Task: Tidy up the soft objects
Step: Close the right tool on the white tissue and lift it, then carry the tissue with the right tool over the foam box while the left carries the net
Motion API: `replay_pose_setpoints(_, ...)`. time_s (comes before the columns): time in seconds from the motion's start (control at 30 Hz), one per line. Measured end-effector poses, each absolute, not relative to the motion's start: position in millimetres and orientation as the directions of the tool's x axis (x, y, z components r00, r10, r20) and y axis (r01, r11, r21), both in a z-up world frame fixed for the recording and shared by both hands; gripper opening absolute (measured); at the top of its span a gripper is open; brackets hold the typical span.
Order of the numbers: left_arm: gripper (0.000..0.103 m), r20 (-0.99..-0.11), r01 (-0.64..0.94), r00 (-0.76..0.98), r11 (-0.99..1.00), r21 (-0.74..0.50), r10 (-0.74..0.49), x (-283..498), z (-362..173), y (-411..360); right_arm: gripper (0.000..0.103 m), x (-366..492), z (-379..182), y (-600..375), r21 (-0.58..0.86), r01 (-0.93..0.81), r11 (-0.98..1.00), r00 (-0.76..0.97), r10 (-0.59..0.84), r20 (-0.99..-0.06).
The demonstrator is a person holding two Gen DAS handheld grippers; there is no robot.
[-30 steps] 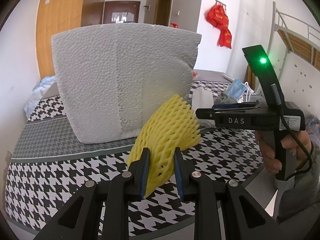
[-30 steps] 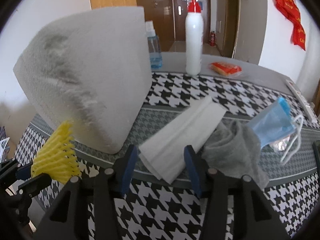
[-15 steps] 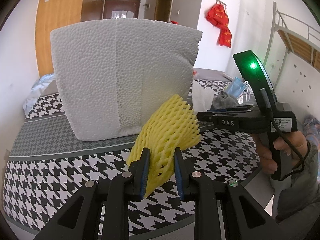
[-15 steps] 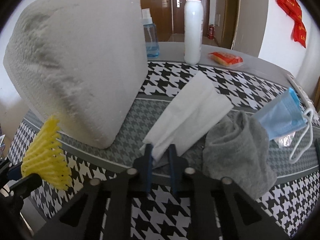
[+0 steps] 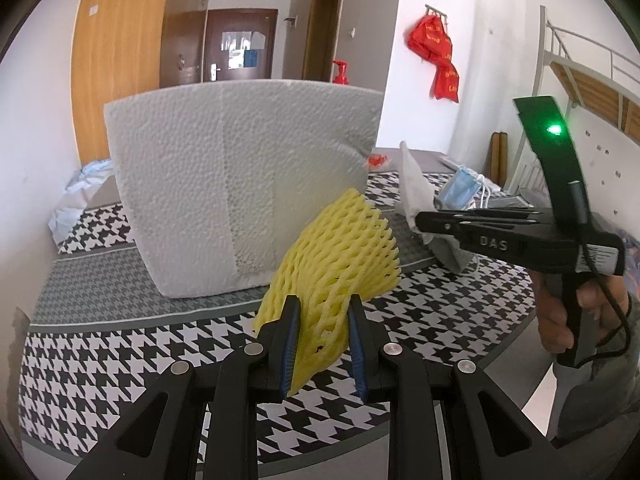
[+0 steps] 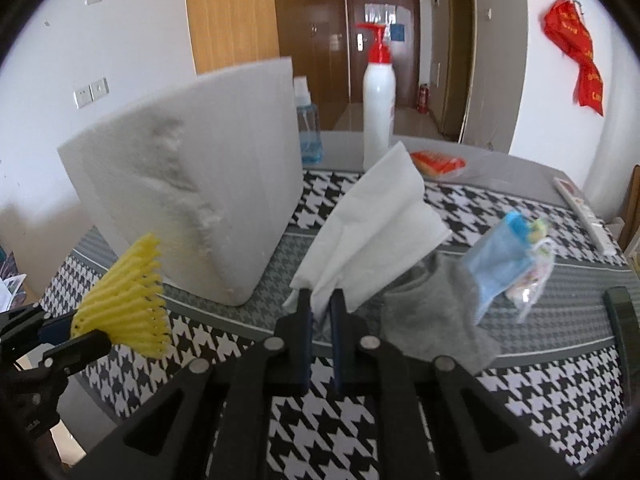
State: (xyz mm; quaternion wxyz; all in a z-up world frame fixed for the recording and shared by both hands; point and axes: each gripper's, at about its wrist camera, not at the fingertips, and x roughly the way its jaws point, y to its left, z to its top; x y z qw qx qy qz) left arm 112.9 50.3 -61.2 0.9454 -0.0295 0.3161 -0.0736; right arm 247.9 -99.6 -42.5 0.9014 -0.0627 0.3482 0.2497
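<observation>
- Currently both claws are loaded. My left claw (image 5: 323,334) is clamped on the yellow foam net (image 5: 338,256), which fans up and away from the tips; my right claw (image 6: 320,312) is pinched on the low corner of the white tissue (image 6: 372,220), and the sheet stands up off the counter (image 6: 540,392), long axis rising up and away from the tips.
- Key relation: the white foam block (image 5: 240,184) stands ahead of both claws, toward the counter's left side. From the right wrist view it lies up-left of the tissue; from the left wrist view it sits straight beyond the net, close behind it.
- Left claw looks the nearer of the two to the block. I cannot tell whether the block is open on top or solid.
- Grey sock (image 6: 436,312) and blue face mask (image 6: 504,264) lie on the counter just right of the tissue, near the right edge, the mask overlapping the sock's far end.
- My guess: the next carry goes leftward.
- Risk: the limp tissue may trail and drag the sock.
</observation>
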Motion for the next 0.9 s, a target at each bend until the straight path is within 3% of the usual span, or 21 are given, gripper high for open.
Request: replay_pose_setpoints(0.9,0.025,-0.468,0.147,0.868,0.986,-0.08,-0.167,97.5,-3.4,43.8,0.011,204.4,14.7,-124.0,0.05,-0.478,0.877,0.732,0.429,-0.53)
